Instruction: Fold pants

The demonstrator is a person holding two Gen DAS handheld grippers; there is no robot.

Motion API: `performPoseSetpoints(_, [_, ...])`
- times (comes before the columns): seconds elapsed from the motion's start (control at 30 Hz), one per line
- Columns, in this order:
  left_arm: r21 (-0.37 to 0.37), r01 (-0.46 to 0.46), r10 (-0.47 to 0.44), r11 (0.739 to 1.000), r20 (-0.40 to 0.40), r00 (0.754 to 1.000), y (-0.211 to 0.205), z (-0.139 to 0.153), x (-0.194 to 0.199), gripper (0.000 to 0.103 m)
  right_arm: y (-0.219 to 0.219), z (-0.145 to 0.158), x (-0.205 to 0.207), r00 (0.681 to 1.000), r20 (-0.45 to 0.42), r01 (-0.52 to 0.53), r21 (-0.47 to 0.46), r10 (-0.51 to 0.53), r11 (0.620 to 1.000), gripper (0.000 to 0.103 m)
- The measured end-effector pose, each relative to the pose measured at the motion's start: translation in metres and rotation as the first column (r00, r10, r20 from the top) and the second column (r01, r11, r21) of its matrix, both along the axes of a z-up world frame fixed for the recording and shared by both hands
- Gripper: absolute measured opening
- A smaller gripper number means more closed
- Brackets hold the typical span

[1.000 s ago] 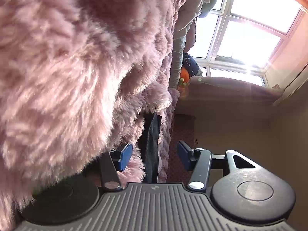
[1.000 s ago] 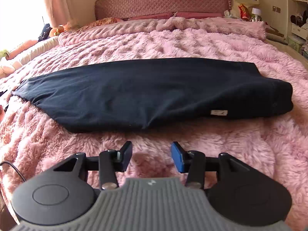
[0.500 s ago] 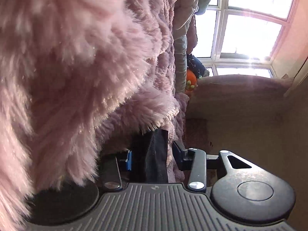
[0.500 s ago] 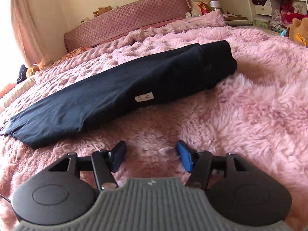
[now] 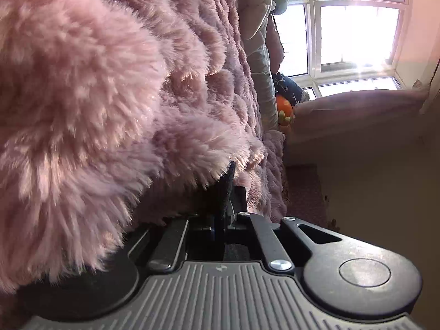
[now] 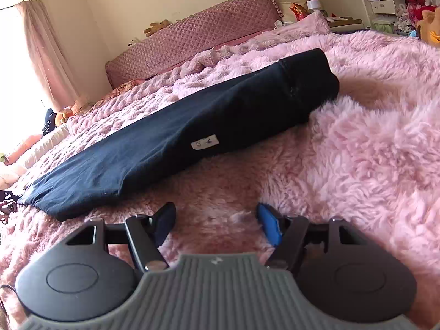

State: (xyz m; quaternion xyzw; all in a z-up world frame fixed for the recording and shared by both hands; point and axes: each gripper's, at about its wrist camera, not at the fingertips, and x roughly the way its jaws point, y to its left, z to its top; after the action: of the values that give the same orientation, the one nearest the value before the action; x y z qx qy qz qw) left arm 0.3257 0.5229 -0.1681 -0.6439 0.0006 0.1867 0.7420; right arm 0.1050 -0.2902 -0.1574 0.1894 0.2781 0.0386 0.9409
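Pants (image 6: pixel 176 137), navy and folded lengthwise, lay on the fluffy pink blanket (image 6: pixel 357 151) ahead of your right tool (image 6: pixel 216 224), its jaws opening, empty; your left tool (image 5: pixel 220 220) pinched their dark edge, probably ready for the fold.

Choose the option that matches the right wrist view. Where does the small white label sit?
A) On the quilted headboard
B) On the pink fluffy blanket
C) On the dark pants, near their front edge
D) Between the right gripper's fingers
C: the white label lies on the dark pants, above the edge facing the camera.
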Motion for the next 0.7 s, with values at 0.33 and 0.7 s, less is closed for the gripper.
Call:
performPoseSetpoints(0.33, [0.037,0.072,-0.077,0.997,0.145,0.986,-0.008,0.074,-0.008,0.004,0.046,0.009,0.016,0.995,-0.075,0.037,-0.332,-0.065,0.943,0.063])
performPoseSetpoints(0.7, [0.285,0.222,-0.283,0.933,0.198,0.938,-0.139,0.214,-0.048,0.004,0.044,0.002,0.012,0.996,-0.052,0.05,-0.325,-0.07,0.944,0.066])
